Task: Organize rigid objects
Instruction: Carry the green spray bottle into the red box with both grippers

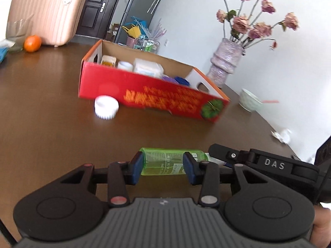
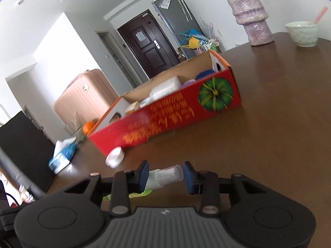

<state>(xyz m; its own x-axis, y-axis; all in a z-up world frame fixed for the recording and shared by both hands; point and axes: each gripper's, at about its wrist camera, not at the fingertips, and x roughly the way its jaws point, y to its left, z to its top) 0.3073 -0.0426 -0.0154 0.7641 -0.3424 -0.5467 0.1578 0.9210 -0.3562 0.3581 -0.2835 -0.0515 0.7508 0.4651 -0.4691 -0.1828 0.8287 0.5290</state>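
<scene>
Two tools grip green bottle; red box ahead.

**Surfaces I see**

I see a glossy dark wood table, a printed cardboard box, a clear green plastic bottle, a ridged white plastic lid, a rough glittery vase and matt black grippers with blue pads.

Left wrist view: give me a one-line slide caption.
Left tongs grip a green bottle above a brown table, facing a red box of containers and a white cap.
</scene>
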